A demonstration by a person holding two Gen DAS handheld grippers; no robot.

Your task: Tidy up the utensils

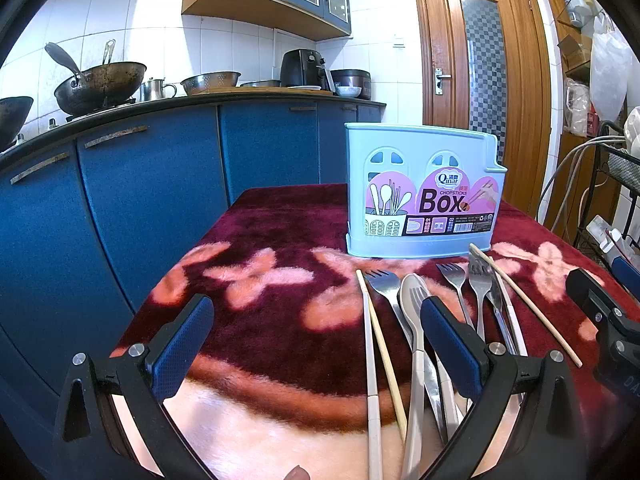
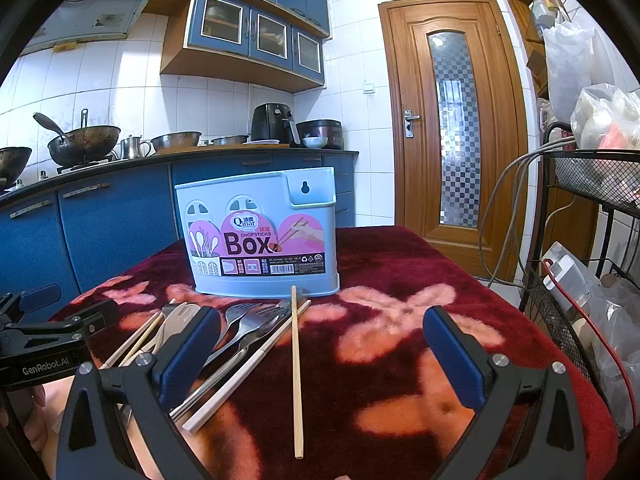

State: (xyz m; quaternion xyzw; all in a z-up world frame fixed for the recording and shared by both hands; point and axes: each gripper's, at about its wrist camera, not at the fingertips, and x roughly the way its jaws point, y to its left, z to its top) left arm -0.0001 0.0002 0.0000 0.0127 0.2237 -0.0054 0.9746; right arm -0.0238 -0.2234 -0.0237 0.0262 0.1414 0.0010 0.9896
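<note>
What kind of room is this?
A home kitchen, most likely: a blackened wok sits on the stove, an air fryer stands on the blue-fronted counter, and tiled walls carry glass-door cupboards.

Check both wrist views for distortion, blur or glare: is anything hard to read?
Left wrist view: strong fisheye bending of the cabinet fronts, dark corner vignette; chopsticks box label sharp, forks glint mildly. Right wrist view: same curvature and vignette; the box and the lone wooden chopstick are crisp, no motion blur; the glazed door is bright but not blown out.
</note>
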